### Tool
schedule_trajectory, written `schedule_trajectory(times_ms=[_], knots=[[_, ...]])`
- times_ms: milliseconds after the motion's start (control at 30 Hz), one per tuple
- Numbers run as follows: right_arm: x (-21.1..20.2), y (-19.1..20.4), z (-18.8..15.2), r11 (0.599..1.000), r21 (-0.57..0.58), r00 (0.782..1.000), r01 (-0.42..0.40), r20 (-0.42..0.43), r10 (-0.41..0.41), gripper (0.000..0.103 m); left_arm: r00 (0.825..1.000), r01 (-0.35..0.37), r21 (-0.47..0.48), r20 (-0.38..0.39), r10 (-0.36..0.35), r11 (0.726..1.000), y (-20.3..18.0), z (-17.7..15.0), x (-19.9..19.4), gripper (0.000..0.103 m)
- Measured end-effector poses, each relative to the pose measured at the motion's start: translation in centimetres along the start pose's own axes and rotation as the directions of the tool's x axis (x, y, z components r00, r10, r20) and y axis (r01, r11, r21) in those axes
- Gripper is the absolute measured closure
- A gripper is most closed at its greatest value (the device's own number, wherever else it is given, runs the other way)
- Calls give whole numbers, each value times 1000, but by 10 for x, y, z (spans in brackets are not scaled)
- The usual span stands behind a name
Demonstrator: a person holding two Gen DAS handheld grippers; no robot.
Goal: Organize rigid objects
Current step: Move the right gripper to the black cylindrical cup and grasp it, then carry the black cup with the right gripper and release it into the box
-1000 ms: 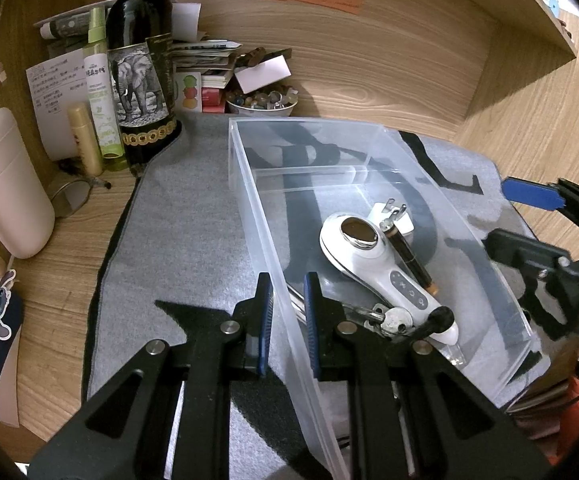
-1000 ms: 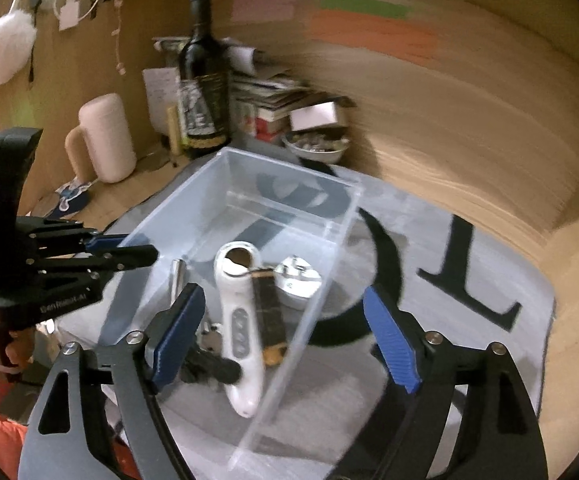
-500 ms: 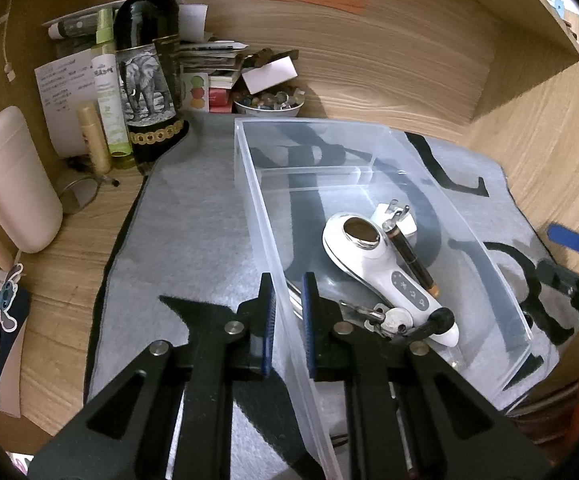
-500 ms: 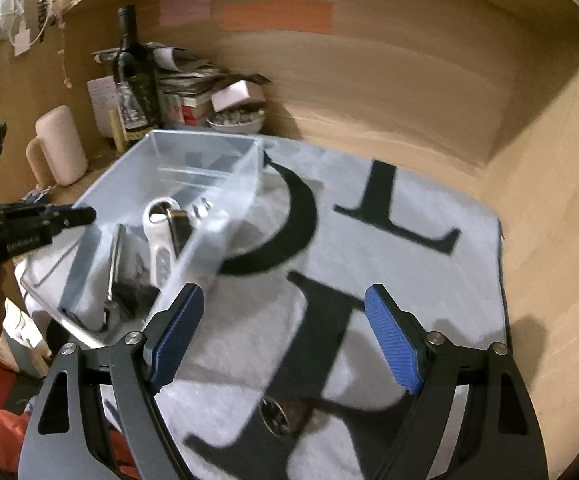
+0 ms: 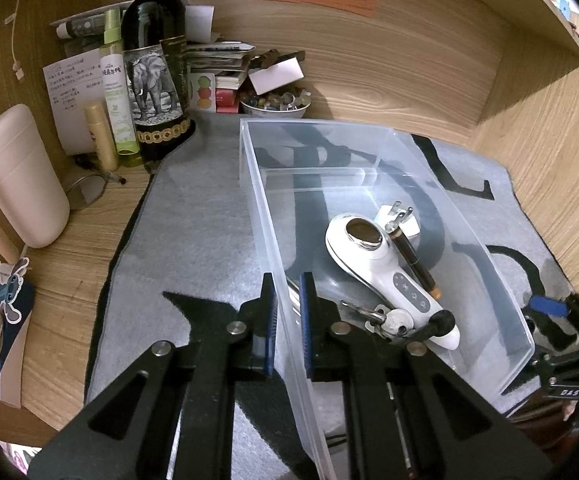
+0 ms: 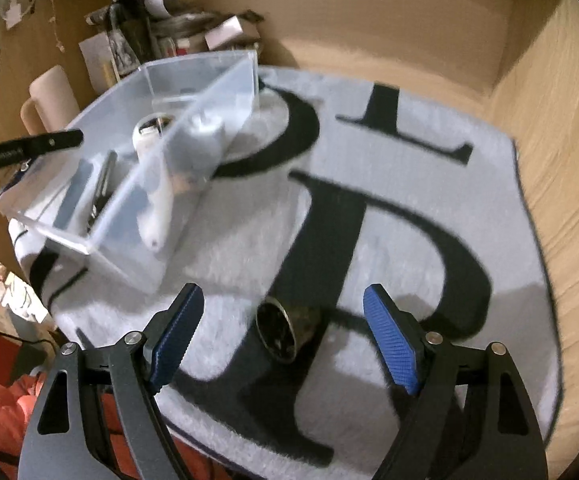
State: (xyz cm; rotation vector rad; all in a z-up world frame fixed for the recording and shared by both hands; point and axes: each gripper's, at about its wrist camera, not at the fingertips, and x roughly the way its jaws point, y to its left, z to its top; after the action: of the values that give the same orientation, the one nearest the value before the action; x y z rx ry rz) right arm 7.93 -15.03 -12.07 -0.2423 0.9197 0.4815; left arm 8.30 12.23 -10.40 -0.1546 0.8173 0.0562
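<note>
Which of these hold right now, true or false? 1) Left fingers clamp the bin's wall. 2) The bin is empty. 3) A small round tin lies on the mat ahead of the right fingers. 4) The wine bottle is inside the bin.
1) True: the left gripper is shut on the clear plastic bin's wall.
2) False: a white handheld device, keys and a plug adapter lie inside.
3) True: the round tin lies on the mat; the right gripper is closing, not gripping.
4) False: the wine bottle stands outside.
</note>
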Motion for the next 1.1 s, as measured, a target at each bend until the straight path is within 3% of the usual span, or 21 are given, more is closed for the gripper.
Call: schedule_trajectory(times_ms=[33,100,167,633,1100], knots=[[2,-2,-2,1000,9,1000,-5,-6,5,34,1000,0,1,0,0,1000,0,0,0,93],[6,-5,-5,999,24,1000,-22,-22,22,61,1000,-1,2,0,1,1000,0,0,0,93],[1,-7,-6,999,18,999,-32,-1,32,70,1000,-1,5,1,1,1000,0,0,0,93],[-21,3,32,999,18,989,-35,141,33,70,1000,-1,12,4,1,1000,-1,1,0,93],[-56,42,90,994,-100,947,-44,314,73,70,1000,12,6,6,-12,1000,-1,1,1,93]])
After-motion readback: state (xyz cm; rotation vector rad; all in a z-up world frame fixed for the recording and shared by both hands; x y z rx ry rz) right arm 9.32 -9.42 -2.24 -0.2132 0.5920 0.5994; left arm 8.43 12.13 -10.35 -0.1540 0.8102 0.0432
